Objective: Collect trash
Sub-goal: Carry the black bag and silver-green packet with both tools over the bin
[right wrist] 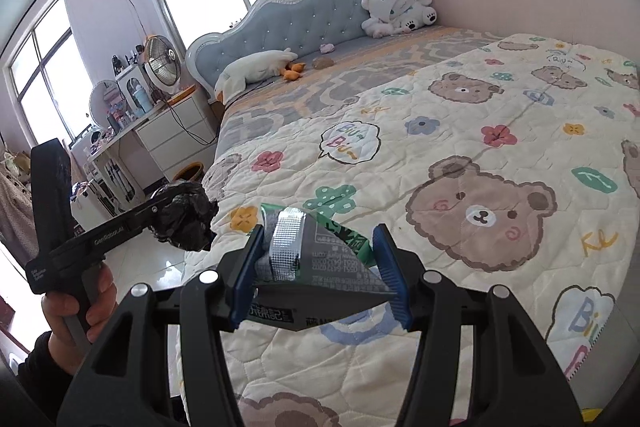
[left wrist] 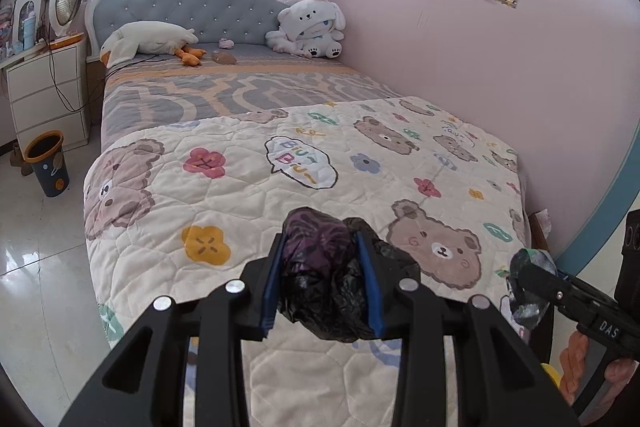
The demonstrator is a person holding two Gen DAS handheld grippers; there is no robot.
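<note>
Far left, floor beside the bed: the bin (left wrist: 46,163), dark blue w/ an orange rim, standing open next to the white drawers (left wrist: 48,95), and it looks like the obvious drop spot. Can't see inside it, so no telling what's in there already. Moving right, the left gripper (left wrist: 320,247) comes in over the foot of the bed (left wrist: 240,131), jaws clamped on a crumpled black plastic bag (left wrist: 320,279); blue pads squeeze it from both sides, wad bulging out front & below. From the right wrist view that same gripper (right wrist: 188,215) hangs off the bed's left edge over the tiled floor, a hand (right wrist: 88,303) wrapped on its handle. Next over, the right gripper (right wrist: 320,259) is clamped on a flattened snack wrapper (right wrist: 320,267), silver seam strip & green print showing, held across the pads above the bear quilt (right wrist: 480,147). In the left view it pokes in at the far right edge (left wrist: 528,283) w/ the foil scrap gripped. So, progress: two pieces of trash picked up, one per gripper, both clear of the quilt. Nothing binned yet as far as I can see. Quilt surface looks clean of other litter; a small brownish lump & a pink bit sit up by the plush goose (left wrist: 148,41) near the headboard, too small to call trash or toy. What's left, I'd say: carry both loads to the bin, release, then check the head end.
</note>
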